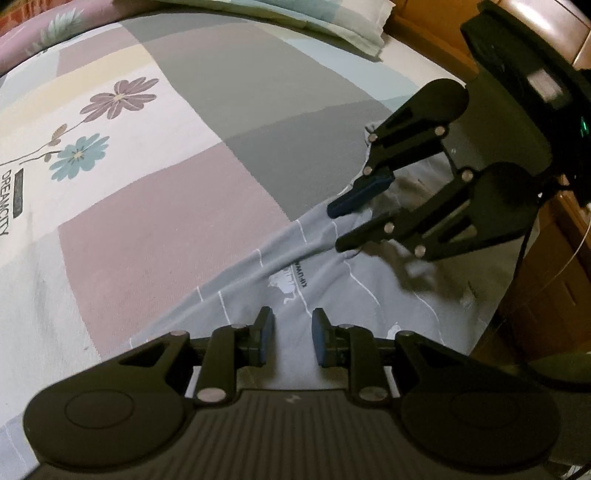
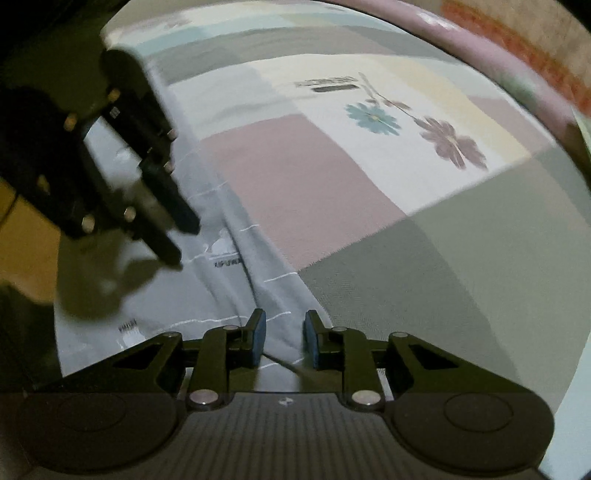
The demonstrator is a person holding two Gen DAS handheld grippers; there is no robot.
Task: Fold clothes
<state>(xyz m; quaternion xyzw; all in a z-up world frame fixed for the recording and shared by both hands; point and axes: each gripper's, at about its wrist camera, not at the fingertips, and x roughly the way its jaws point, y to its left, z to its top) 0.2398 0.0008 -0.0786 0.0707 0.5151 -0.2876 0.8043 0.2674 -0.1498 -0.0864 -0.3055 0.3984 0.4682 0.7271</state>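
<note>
A light grey garment (image 1: 332,280) with thin white lines and a small print lies rumpled near the bed's edge; it also shows in the right wrist view (image 2: 229,258). My left gripper (image 1: 293,332) is open just above the cloth, nothing between its blue pads. My right gripper (image 2: 283,332) is open over a ridge of the garment's edge. In the left wrist view the right gripper (image 1: 341,229) hovers open over the far part of the garment. In the right wrist view the left gripper (image 2: 184,243) is blurred above the cloth at left.
The bed sheet (image 1: 166,206) has pink, grey and cream blocks with printed flowers (image 1: 118,99). A folded pale pillow or blanket (image 1: 332,18) lies at the far end. Wooden furniture (image 1: 546,295) stands past the bed's right edge.
</note>
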